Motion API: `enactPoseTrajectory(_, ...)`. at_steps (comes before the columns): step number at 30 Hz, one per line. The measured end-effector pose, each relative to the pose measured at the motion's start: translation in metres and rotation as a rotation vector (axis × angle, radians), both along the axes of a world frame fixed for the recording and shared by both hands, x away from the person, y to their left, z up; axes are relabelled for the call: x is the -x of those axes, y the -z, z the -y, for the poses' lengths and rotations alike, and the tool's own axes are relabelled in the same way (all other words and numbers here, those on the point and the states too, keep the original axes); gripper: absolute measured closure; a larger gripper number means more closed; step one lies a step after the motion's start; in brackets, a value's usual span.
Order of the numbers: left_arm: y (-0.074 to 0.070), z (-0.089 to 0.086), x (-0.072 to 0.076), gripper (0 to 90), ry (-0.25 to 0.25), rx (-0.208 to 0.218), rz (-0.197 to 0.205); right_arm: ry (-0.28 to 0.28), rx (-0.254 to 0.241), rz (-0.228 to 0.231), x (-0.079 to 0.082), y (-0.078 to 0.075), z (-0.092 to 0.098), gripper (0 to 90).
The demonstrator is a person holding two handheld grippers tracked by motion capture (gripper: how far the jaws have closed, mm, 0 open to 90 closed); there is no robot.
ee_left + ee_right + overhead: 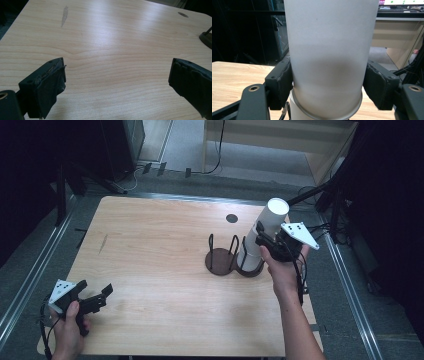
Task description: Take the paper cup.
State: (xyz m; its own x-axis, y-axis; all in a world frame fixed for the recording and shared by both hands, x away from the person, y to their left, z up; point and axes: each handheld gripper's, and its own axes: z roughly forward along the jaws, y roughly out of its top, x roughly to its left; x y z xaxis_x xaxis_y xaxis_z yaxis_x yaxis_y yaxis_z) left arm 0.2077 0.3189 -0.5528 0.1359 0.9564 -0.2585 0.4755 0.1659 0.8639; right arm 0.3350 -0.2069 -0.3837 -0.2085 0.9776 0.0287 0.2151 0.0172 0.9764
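While my right hand-held gripper [263,241] clamps the white tube [264,234] standing in the dark stand [235,262] on the tabletop [150,270], I'd lift straight up; left hand-held gripper [97,296] waits, jaws apart.

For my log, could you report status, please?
Right gripper shut on white cup stack, over right dark holder. Left gripper open, idle. Left holder empty.

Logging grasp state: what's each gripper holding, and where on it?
Right gripper clamps the white cylinder across its side wall, about mid-height, one pad each side. Left gripper is open over the table, holding nothing.
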Motion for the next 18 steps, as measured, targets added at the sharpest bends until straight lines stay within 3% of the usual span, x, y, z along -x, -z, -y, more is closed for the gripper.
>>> enactPoseTrajectory(12,-0.001,0.003,-0.001,1.6,0.023,-0.019,-0.015,0.000,-0.005,-0.015,0.015,0.002,0.007,28.5)
enactPoseTrajectory(14,-0.003,0.005,-0.001,1.8,0.059,-0.046,-0.012,-0.001,-0.003,-0.022,0.018,0.004,0.008,28.4)
enactPoseTrajectory(16,-0.004,0.007,-0.001,7.2,0.057,-0.061,-0.012,-0.001,-0.004,-0.027,0.021,0.004,0.008,28.5)
enactPoseTrajectory(18,-0.006,0.012,-0.002,11.3,0.032,-0.105,-0.025,-0.001,0.001,-0.033,0.026,0.005,0.010,28.4)
